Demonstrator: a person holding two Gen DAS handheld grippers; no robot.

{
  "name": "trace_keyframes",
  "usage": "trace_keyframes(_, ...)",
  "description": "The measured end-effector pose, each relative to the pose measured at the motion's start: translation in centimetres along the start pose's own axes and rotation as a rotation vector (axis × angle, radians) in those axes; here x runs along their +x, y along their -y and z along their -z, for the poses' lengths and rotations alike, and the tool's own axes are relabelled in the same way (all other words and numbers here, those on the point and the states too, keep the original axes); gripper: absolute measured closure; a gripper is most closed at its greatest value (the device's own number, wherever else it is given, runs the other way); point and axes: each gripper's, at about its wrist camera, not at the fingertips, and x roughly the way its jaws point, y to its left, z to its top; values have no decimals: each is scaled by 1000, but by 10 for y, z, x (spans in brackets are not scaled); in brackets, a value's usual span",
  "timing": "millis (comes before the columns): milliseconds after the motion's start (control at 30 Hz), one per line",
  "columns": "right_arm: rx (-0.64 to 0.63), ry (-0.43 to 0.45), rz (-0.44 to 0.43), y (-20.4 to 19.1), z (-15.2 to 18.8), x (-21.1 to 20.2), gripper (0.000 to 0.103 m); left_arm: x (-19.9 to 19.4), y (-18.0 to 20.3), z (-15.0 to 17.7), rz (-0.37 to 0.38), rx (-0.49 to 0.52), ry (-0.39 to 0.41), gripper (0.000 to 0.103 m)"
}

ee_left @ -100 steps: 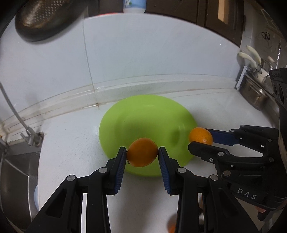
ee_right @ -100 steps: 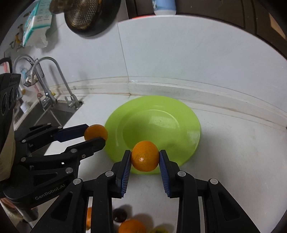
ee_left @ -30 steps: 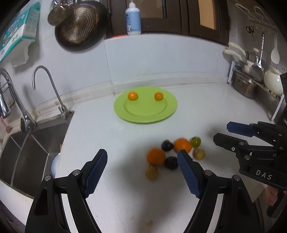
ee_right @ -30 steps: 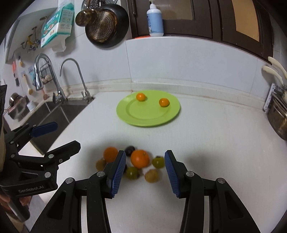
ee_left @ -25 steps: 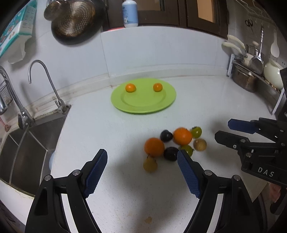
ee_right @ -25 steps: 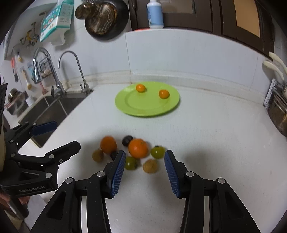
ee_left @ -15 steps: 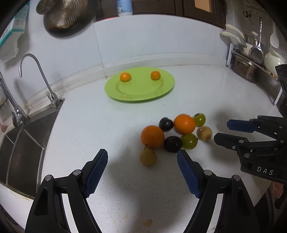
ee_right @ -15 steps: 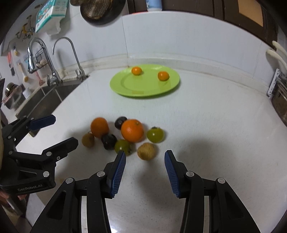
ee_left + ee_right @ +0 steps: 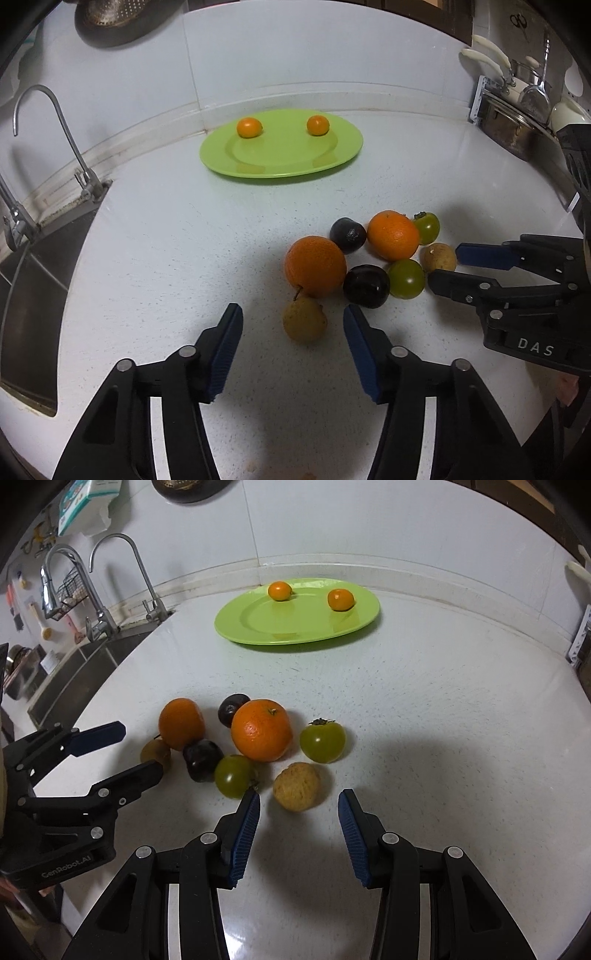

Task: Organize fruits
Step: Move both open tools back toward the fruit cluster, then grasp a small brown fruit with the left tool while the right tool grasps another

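Note:
A green plate (image 9: 280,162) (image 9: 295,627) at the back of the white counter holds two small oranges (image 9: 249,127) (image 9: 340,599). Nearer lies a cluster of fruit: two big oranges (image 9: 315,266) (image 9: 261,729), two dark plums (image 9: 366,285), two green persimmons (image 9: 322,739), and two brownish fruits (image 9: 304,319) (image 9: 296,786). My left gripper (image 9: 293,325) is open, low over the counter, with the yellow-brown fruit just ahead between its fingers. My right gripper (image 9: 298,808) is open, with the tan fruit just ahead between its fingers.
A sink (image 9: 22,266) with taps (image 9: 144,576) lies at the left. A pan hangs on the wall (image 9: 118,22). A dish rack with pots (image 9: 517,114) stands at the far right.
Both grippers left their small oranges on the plate, drew back, then moved forward and down toward the fruit cluster. The left jaws have narrowed. The fruits now sit close ahead of the fingertips.

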Motion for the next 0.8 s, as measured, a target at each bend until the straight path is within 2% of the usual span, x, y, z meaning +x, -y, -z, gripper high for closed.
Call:
trace_keyframes(100, -3, -13, -1, -1, -3, 6, 66, 4, -1, -1, 9, 0, -8, 56)
trace_keyframes(333, -6, -21, -4, -2, -5, 9, 74, 9, -1, -1, 45, -4, -27, 76)
trace_keyframes(800, 3, 24, -9, -9, -4, -13, 74, -14, -1, -2, 39, -4, 20, 77)
